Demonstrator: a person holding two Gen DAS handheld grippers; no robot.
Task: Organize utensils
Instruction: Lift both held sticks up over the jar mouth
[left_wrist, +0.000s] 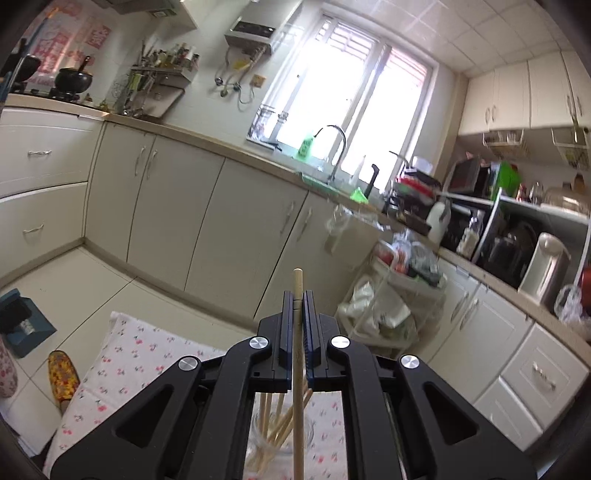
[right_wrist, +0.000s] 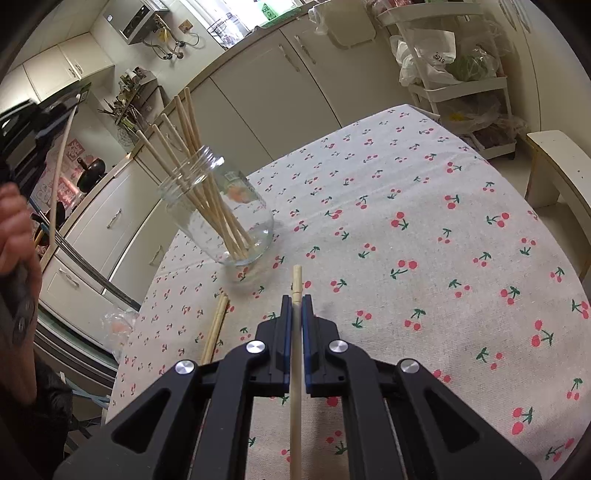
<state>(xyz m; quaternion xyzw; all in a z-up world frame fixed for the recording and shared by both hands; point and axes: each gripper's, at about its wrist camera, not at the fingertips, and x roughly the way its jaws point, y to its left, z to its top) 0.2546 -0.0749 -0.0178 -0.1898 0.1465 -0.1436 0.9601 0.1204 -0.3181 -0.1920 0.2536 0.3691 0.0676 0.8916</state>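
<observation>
A: Two chopsticks are in your grip, one per gripper. Your left gripper (left_wrist: 298, 295) has its jaws clamped on a chopstick (left_wrist: 297, 354), which runs between the pads and pokes out past the tips.

B: And my right?

A: The same. The right gripper (right_wrist: 296, 301) has its jaws together on another chopstick (right_wrist: 296, 347), its blunt end just clear of the tips, above the cherry-print cloth (right_wrist: 424, 206) on the table.

B: Where is the jar?

A: In the right view the glass jar (right_wrist: 221, 210) stands on the cloth ahead of your right gripper and a little to the left. It holds a bunch of chopsticks (right_wrist: 192, 162) leaning toward the upper left, their tops well above the rim. In the left view the jar shows below the gripper, behind its frame.

B: Anything left loose?

A: A pair of chopsticks (right_wrist: 216, 328) lies flat on the cloth, near the jar and just left of your right gripper. I can't tell how far they run under the frame.

B: Can you see my left side from the right camera?

A: Yes, at the left edge: your hand (right_wrist: 14, 236) on the handle, the gripper raised, its chopstick slanting down from the jaws, well apart from the jar.
</observation>
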